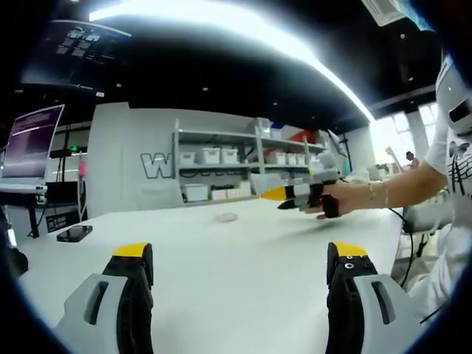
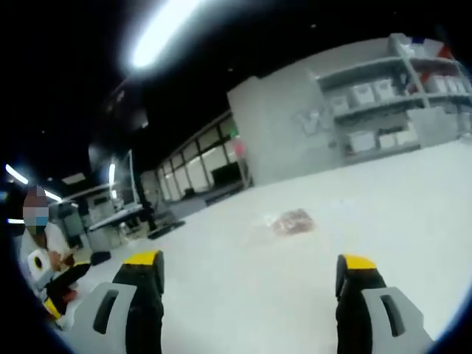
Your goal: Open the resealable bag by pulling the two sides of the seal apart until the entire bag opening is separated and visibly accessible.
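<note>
Left gripper view: the left gripper point(image 1: 240, 276) has its yellow-tipped jaws wide apart, holding nothing, above a white table point(image 1: 243, 295). The resealable bag point(image 1: 226, 217) lies flat on the table well ahead of the jaws, between their lines, slightly toward the left jaw. The right gripper point(image 1: 289, 195) enters from the right, held in a hand point(image 1: 335, 199), beyond the bag.

Right gripper view: the right gripper point(image 2: 251, 284) stands with jaws spread and empty. The bag point(image 2: 287, 221) lies ahead, between the jaws, apart from both. A black phone point(image 2: 164, 228) lies farther off, beyond the left jaw.
</note>
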